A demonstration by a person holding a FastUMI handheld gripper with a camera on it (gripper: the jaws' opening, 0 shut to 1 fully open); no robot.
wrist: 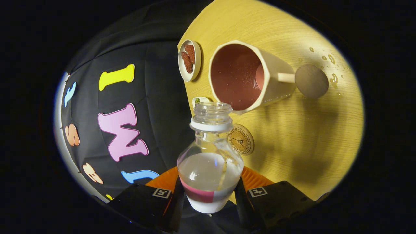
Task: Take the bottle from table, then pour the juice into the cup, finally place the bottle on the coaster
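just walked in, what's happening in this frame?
The hand-held gripper is shut on an uncapped bottle, tilted with its mouth close to the rim of the cup on the wooden table. No juice crosses the gap right now. The coaster lies bare beside the bottle's neck.

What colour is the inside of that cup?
The cup's inside is reddish-pink, its outside cream, as the gripper view shows. The gripper holds the bottle.
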